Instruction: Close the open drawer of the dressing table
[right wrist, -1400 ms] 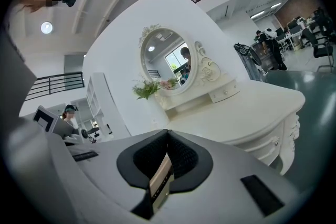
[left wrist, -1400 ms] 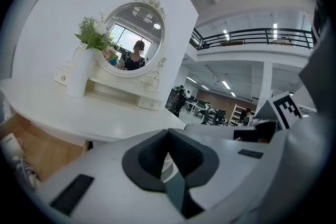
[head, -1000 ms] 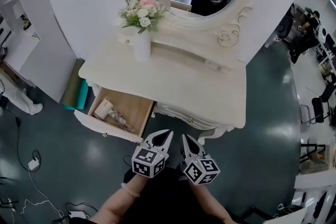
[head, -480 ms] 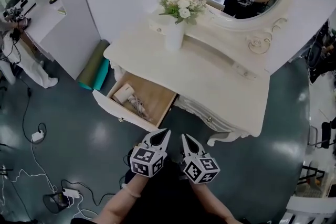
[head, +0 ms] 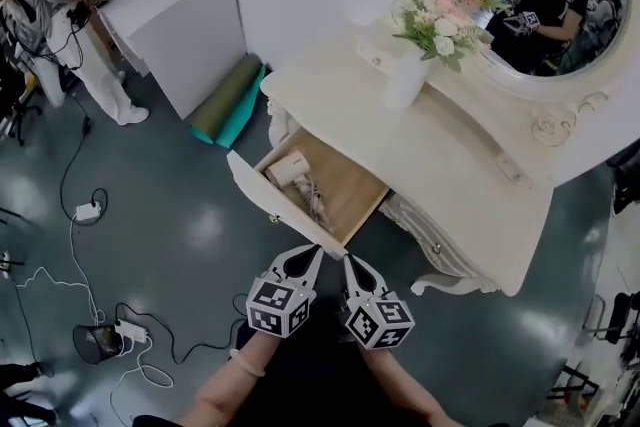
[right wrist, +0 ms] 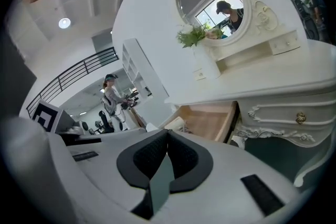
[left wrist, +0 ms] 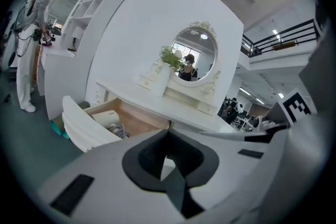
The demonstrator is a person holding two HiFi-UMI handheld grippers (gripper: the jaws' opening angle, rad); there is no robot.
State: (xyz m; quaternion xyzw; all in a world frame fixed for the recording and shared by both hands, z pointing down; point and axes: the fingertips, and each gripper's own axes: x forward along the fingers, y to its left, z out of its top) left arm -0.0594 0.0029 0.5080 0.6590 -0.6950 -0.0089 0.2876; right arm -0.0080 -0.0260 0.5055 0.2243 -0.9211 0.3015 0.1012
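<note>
One dressing table (head: 450,155), one open drawer (head: 352,193), one mirror (head: 545,10), one vase (head: 405,81)

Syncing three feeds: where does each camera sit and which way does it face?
Head view: on the person's head, looking steeply down at the open drawer; left gripper, right gripper and forearms show.
Left gripper view: rides that gripper, facing the dressing table; its closed jaws show.
Right gripper view: same, from the right.
All share the drawer.
</note>
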